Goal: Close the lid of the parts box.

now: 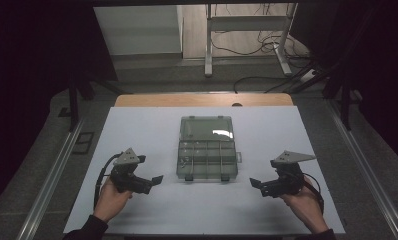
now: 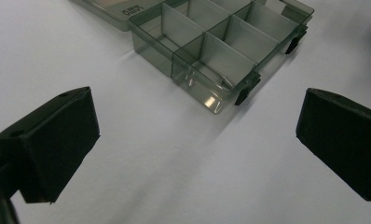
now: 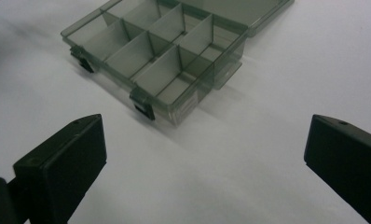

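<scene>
A clear grey compartment box (image 1: 207,159) lies open in the middle of the white table (image 1: 137,130), its lid (image 1: 207,128) folded back away from me. Dividers split it into several cells, and two black latches (image 1: 188,177) sit on its near edge. A small metal screw (image 2: 224,80) lies in the near-left cell. My left gripper (image 1: 152,170) rests left of the box, open, with nothing between its jaws (image 2: 197,149). My right gripper (image 1: 256,184) rests to the box's right, open and holding nothing (image 3: 204,163). Both point toward the box (image 3: 155,51).
The table's wooden far edge (image 1: 202,99) shows beyond the white top. Past it stand a metal frame (image 1: 247,35) and loose cables (image 1: 267,45) on the floor. Metal rails (image 1: 52,180) run along both sides of the table.
</scene>
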Available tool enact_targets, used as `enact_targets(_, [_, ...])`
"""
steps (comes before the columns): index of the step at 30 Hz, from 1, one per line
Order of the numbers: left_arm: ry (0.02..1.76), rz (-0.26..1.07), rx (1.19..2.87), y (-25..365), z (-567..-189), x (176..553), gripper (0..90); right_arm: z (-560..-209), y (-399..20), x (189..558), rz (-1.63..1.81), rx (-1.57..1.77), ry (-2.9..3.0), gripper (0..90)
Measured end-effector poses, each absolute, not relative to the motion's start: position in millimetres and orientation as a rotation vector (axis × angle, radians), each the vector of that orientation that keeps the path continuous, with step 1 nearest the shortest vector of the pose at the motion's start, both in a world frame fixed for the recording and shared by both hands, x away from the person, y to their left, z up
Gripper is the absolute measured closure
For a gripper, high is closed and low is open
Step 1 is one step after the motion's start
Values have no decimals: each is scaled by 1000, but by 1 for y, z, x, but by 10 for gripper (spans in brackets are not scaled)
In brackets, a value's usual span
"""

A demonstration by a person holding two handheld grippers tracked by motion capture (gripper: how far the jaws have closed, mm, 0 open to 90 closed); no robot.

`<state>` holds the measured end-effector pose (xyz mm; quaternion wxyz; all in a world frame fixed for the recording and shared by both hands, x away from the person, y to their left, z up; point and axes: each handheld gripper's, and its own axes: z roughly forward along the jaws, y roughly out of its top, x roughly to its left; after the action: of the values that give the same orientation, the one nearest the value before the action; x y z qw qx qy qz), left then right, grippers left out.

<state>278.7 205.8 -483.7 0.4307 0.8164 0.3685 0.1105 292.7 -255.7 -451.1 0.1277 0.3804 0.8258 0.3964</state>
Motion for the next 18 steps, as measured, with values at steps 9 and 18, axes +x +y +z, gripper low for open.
enact_targets(9, [902, 270, 2057, 198, -482, 294, 0, -446, -245, 311, 1182, 1141, 2378, 0])
enact_targets(18, [910, 265, 2078, 189, -479, 307, 0, -446, -237, 329, 1197, 1155, 2378, 0])
